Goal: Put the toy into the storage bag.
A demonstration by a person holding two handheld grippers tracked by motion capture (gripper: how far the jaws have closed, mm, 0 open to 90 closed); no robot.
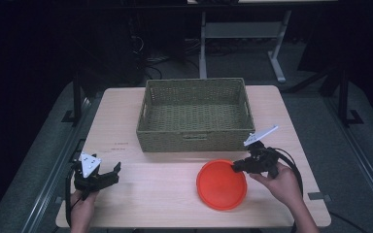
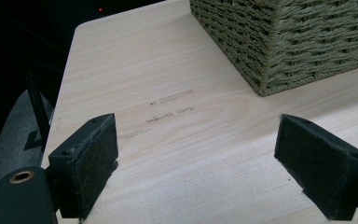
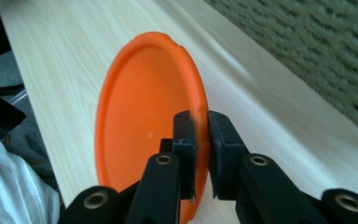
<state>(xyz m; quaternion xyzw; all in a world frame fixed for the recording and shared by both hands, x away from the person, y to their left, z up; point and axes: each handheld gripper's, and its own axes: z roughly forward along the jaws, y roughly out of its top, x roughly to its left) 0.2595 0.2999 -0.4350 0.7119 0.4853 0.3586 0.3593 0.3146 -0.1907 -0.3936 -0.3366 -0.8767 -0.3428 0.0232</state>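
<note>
Left gripper (image 1: 110,174) sits low over the near-left corner of the table (image 1: 126,121), held in the person's left hand (image 1: 81,206); its 2 jaws are spread wide with bare wood between them, nothing held. The left gripper view confirms it: both pads (image 2: 91,163) well apart, faint marks on the tabletop ahead, a corner of the woven basket (image 2: 284,42) beyond. Likely parked out of the way, since the work needs only 1 gripper for now. Centre: the basket (image 1: 194,141) stands on the far half of the table, open side up, looking empty, probably the destination. Just in front of it, nearer the person, the orange plate (image 1: 222,185) lies on the table, apart from the basket wall. Right gripper (image 1: 235,167), in the right hand (image 1: 284,184), meets the plate at its right rim. The right gripper view shows the 2 jaws pressed together on that rim (image 3: 200,116), 1 pad inside, 1 outside. An edge pinch makes sense: a flat plate offers no other purchase.
</note>
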